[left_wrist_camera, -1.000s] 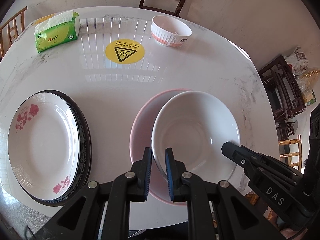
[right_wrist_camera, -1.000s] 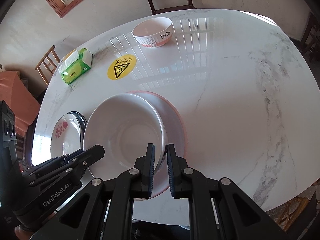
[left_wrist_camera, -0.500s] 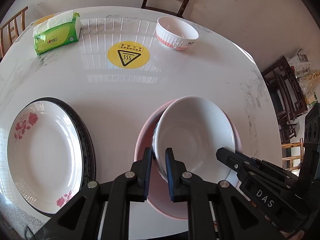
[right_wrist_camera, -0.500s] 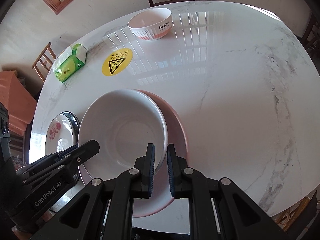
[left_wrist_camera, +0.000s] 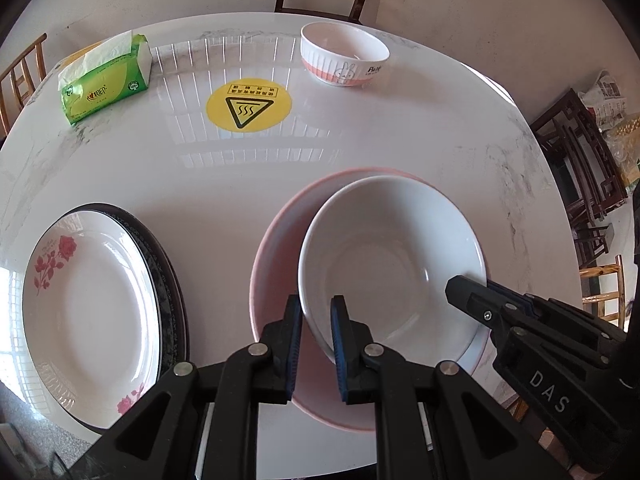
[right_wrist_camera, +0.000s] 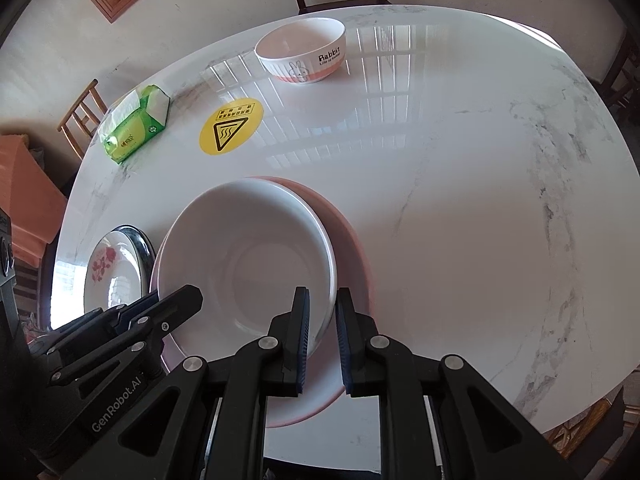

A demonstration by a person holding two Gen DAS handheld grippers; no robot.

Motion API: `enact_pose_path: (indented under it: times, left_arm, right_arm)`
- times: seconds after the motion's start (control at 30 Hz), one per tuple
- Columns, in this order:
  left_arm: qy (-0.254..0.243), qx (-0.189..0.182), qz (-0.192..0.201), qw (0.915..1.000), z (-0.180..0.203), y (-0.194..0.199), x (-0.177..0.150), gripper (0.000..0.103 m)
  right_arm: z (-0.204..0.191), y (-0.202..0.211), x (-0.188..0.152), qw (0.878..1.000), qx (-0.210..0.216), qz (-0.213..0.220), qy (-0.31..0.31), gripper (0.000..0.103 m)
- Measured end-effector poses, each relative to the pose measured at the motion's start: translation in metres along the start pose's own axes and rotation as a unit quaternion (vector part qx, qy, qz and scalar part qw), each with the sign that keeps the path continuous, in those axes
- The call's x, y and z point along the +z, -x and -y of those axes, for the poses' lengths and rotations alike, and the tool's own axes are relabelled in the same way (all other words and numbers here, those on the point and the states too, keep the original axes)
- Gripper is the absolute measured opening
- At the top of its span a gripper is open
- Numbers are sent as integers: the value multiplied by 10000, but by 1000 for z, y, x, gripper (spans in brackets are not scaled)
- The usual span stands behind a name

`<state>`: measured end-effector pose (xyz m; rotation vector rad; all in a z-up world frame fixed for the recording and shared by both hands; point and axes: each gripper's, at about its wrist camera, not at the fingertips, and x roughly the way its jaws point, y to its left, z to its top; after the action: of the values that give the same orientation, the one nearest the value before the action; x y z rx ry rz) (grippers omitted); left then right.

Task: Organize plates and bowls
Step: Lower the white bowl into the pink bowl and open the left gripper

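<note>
Step in hand: nesting the white bowl (left_wrist_camera: 390,264) into the pink bowl (left_wrist_camera: 276,276), lower centre of both views. Left gripper (left_wrist_camera: 316,340) and right gripper (right_wrist_camera: 322,330) each pinch its rim, fingers nearly together. Since the earlier frames the white bowl sits lower and more centred; whether it rests fully is hard to tell. Next: settle it, then release. The rabbit bowl (right_wrist_camera: 302,54), upper frame, remains loose.
</note>
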<state>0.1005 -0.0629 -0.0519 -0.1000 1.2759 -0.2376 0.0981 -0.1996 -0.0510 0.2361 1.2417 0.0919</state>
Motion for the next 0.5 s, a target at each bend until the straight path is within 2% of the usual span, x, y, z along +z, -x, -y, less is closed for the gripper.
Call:
enact_pose_path:
  times: [0.2, 0.5]
  left_arm:
    - [31, -10, -61, 10000, 0, -6, -2, 14]
    - [66, 29, -18, 10000, -6, -7, 0, 14]
  right_arm:
    - [-2, 1, 0, 9998, -123, 29, 134, 15]
    - [-9, 0, 0, 9997, -28, 52, 252, 23]
